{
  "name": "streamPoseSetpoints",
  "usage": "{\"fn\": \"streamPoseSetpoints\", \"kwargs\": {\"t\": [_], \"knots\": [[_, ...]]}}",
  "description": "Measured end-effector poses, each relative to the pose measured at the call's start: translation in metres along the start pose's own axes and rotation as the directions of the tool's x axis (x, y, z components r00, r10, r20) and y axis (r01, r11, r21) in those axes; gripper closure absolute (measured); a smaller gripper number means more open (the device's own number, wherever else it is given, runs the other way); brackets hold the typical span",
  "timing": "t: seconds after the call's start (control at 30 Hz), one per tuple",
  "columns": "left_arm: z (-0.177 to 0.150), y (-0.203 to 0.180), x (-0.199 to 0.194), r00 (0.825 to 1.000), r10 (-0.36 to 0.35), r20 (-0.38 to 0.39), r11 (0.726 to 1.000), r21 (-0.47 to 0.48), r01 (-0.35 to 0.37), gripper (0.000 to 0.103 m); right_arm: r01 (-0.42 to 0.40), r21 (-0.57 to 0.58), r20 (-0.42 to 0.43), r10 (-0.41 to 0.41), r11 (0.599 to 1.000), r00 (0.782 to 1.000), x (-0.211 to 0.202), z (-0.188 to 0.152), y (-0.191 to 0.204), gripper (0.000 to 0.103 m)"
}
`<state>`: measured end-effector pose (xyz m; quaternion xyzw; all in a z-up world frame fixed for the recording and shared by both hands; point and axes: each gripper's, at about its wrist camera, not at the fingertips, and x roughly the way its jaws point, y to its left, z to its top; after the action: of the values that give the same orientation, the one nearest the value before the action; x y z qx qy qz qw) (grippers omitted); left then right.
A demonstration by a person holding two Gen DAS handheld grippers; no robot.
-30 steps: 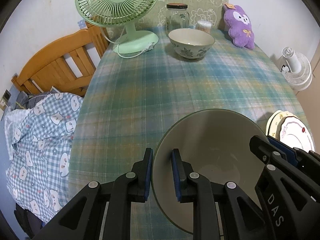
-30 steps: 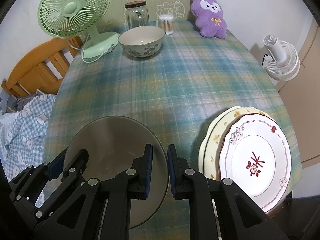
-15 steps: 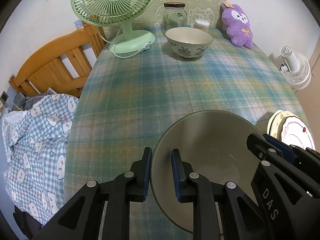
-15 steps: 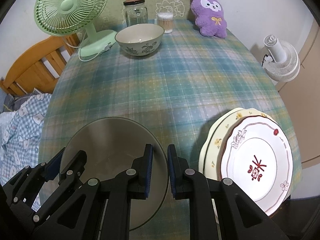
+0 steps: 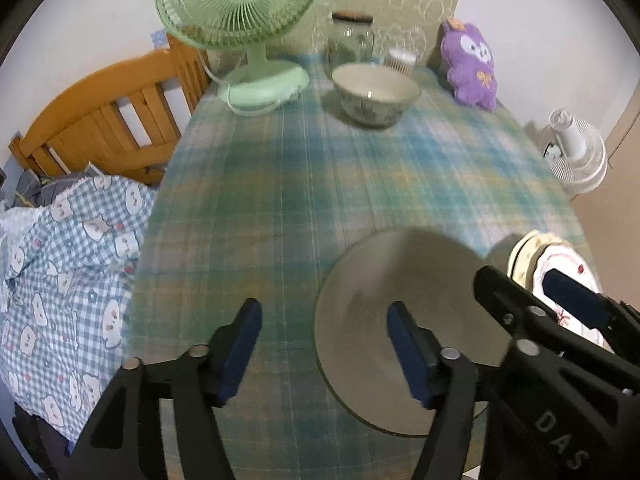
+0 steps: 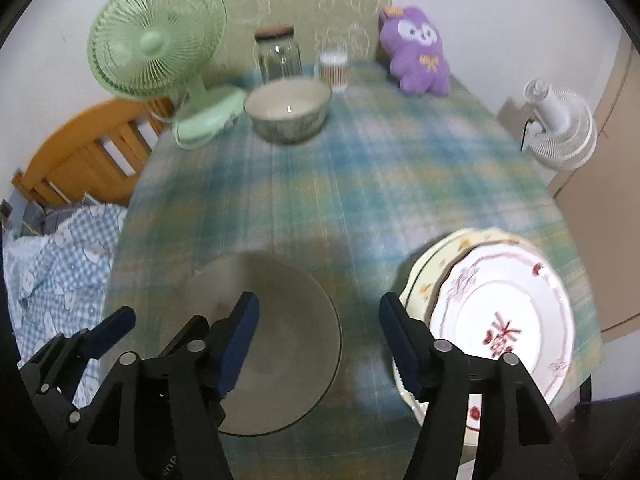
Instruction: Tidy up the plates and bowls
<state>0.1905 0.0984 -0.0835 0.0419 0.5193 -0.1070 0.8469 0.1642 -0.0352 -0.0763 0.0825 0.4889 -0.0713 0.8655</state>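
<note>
Surface [image 5: 360,184]: plaid cloth, blurred in both views.

Grey bowl [image 5: 400,320] sits on the near edge of the surface, just left of the plates. Earlier both tools pinched its rim from either side; now neither presses on it.

Plates [image 6: 500,320]: two stacked at the near right, floral one on top, unmoved.

Patterned bowl [image 5: 376,94] stands at the far end, beside the fan [image 5: 248,36] and jar [image 5: 352,40], as before.

Left tool [image 5: 320,340]: jaws opening, well apart. The bowl's left rim lies between them, untouched.

Right tool [image 6: 318,334]: jaws opening, straddling the bowl's right rim without contact; one pad [image 6: 396,344] hangs near the plates' edge.
</note>
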Motion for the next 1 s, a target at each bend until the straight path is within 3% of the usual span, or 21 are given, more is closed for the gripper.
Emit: {"fn": "streamPoseSetpoints", "kwargs": {"t": [0.27, 0.4, 0.53, 1.0], "knots": [[0.019, -0.004, -0.029, 0.998, -0.016, 0.057, 1.000, -0.007, 0.016, 0.022, -0.003, -0.016, 0.049, 0.004, 1.000, 0.999, -0.032, 0.026, 0.001, 0.034], [0.032, -0.011, -0.042, 0.995, -0.035, 0.092, 0.999, 0.006, 0.035, 0.022, -0.009, -0.011, 0.090, 0.009, 1.000, 0.996, -0.044, 0.043, -0.006, 0.027], [0.051, -0.018, -0.048, 0.991, -0.035, 0.131, 0.999, 0.004, 0.035, 0.022, -0.007, -0.029, 0.116, 0.010, 1.000, 0.993, -0.048, 0.063, -0.011, 0.026], [0.126, -0.043, -0.020, 0.983, 0.053, 0.178, 0.994, -0.099, -0.036, 0.022, -0.054, -0.081, 0.161, 0.067, 0.995, 0.985, -0.011, 0.152, -0.039, 0.026]]}}
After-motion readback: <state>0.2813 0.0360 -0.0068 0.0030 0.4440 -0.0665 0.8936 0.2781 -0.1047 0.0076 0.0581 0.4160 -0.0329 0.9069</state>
